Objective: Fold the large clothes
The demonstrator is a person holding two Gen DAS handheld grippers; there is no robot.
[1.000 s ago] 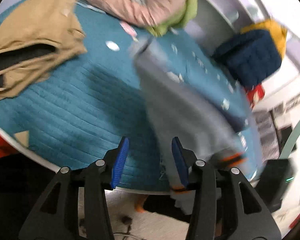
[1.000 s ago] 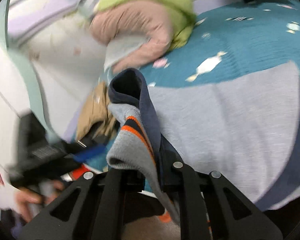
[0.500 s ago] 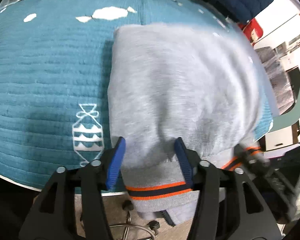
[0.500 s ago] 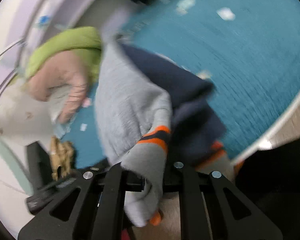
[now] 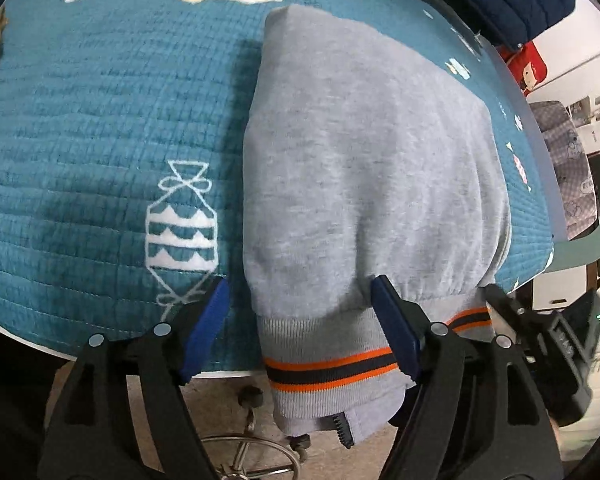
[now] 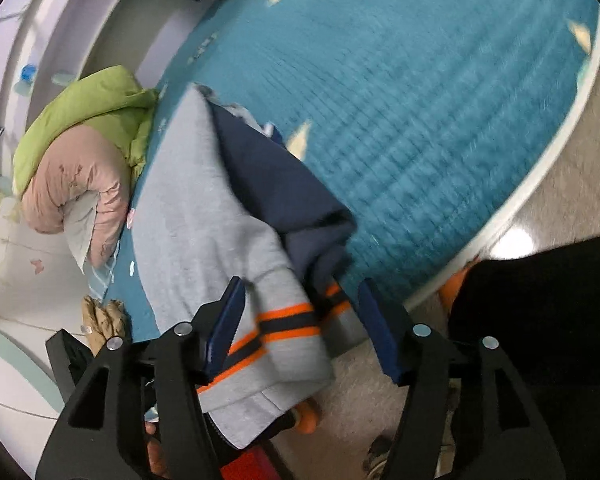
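Both my claws have just been opening, letting the fleecy grey sweater [image 5: 364,168] drop folded onto the quilted teal tabletop [image 5: 100,112]. My left claw [image 5: 300,328] gapes loose around its ribbed, orange-striped hem [image 5: 332,364], which overhangs the edge; my right claw [image 6: 300,328] stands released around the other corner.

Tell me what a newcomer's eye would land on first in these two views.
First the grey sweatshirt, folded on the teal quilted cover, its orange-and-navy striped hem hanging over the near edge. The left gripper and right gripper straddle that hem, jaws just opened and off the cloth. At the far side, a green and pink bedding roll stands out.
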